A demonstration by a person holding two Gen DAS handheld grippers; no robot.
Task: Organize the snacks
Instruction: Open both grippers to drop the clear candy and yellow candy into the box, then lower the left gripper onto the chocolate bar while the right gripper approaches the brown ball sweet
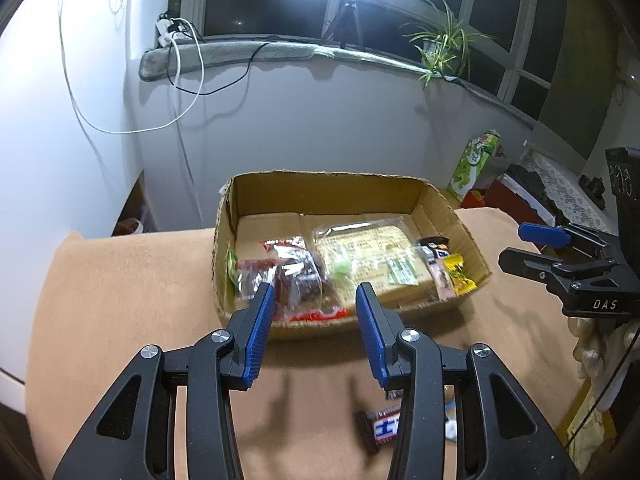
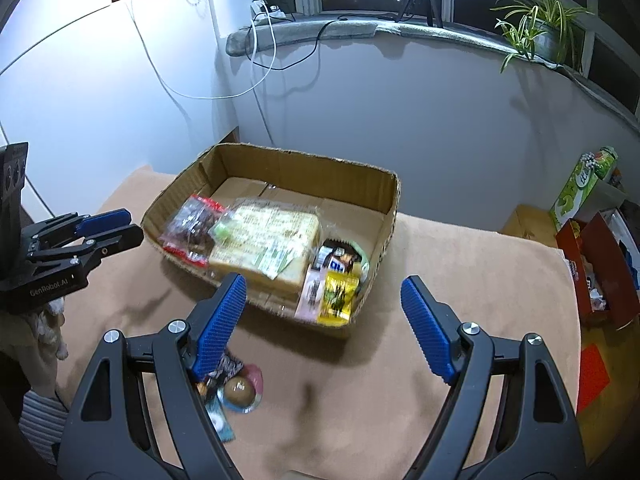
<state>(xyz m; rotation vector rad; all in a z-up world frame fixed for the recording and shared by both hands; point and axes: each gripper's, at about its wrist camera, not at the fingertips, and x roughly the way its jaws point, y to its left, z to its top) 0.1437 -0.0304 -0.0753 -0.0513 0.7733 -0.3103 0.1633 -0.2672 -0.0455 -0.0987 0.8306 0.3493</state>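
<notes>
Landmark: open cardboard box point(image 1: 434, 216) on a tan cloth-covered table point(image 1: 120, 300).

Left gripper point(image 1: 316, 300): blue-padded jaws apart, nothing between them. It hangs over the near wall of the box, pointing down toward the contents. From the right wrist view it sits well to the left of the box point(image 2: 110, 226).

Right gripper point(image 2: 324, 292): jaws wide apart, empty, above the cloth just in front of the box's near right corner.

Inside the box, left to right along the near side:
- clear bag with red ends holding dark snacks point(image 1: 298, 276), against the left wall;
- large flat clear-wrapped pale packet point(image 1: 368, 256), in the middle, touching the dark-snack bag;
- small green item point(image 1: 342, 270) lying on that packet's left edge;
- pink sachet point(image 1: 442, 278) and yellow sachet point(image 1: 460, 274), side by side near the right wall, with a dark wrapper point(image 1: 434, 246) just behind them.

Outside the box, on the cloth in front of it:
- dark brown wrapped bar with white lettering point(image 1: 380, 428), partly hidden behind the left gripper's right finger;
- small cluster of loose snacks point(image 2: 236, 392), including a round brown sweet in clear wrap, partly hidden behind the right gripper's left finger.

Frames blurred; wrapper text unreadable.
</notes>
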